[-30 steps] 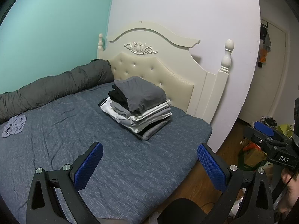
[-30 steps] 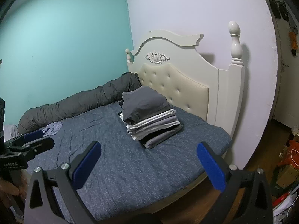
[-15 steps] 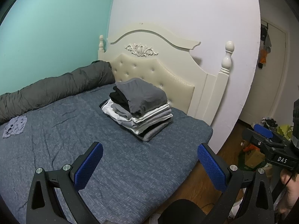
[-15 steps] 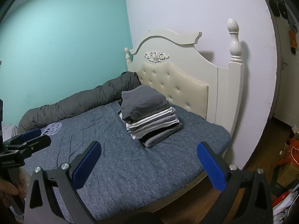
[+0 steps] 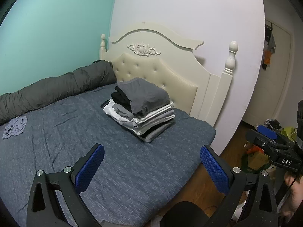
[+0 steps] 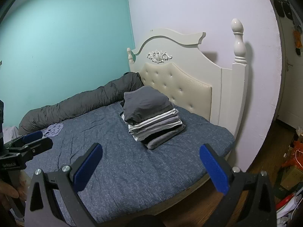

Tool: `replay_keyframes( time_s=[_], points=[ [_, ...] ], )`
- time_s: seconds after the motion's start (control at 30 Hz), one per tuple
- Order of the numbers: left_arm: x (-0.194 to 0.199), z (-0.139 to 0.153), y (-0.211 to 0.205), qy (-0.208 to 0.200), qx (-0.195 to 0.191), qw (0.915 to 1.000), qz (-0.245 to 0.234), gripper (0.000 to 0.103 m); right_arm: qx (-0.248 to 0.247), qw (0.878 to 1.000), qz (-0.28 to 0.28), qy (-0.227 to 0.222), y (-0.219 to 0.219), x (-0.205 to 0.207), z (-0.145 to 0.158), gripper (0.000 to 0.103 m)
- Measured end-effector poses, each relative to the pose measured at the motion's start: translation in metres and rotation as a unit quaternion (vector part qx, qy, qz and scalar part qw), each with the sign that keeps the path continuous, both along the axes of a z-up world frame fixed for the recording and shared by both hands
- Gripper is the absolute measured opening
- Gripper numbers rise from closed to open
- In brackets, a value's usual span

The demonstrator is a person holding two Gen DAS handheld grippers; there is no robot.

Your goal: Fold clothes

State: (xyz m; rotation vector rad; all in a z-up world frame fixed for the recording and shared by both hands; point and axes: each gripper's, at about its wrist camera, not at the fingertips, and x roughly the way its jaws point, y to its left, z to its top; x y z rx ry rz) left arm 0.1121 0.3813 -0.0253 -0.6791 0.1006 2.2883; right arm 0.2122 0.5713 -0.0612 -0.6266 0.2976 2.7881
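Folded clothes stack [image 5: 140,107] lies well beyond both empty, spread hand-held grippers.

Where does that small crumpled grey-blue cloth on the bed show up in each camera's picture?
Left wrist view: the cloth lies at the far left, on the bed below the rolled grey duvet.
Right wrist view: the cloth lies left of centre, by the duvet's end.
Shared landmark: the stack of folded clothes.
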Motion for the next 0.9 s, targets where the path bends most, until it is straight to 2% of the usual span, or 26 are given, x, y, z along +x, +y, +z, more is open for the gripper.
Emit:
replay_keyframes(
  time_s=[0.9],
  points=[
    [-0.0034, -0.0023, -0.0034, 0.001, 0.006, 1.0000, 0.008, 0.103, -0.005, 1.000, 0.005, -0.001, -0.0026, -0.0009, -0.0028, 0.103]
  ],
)
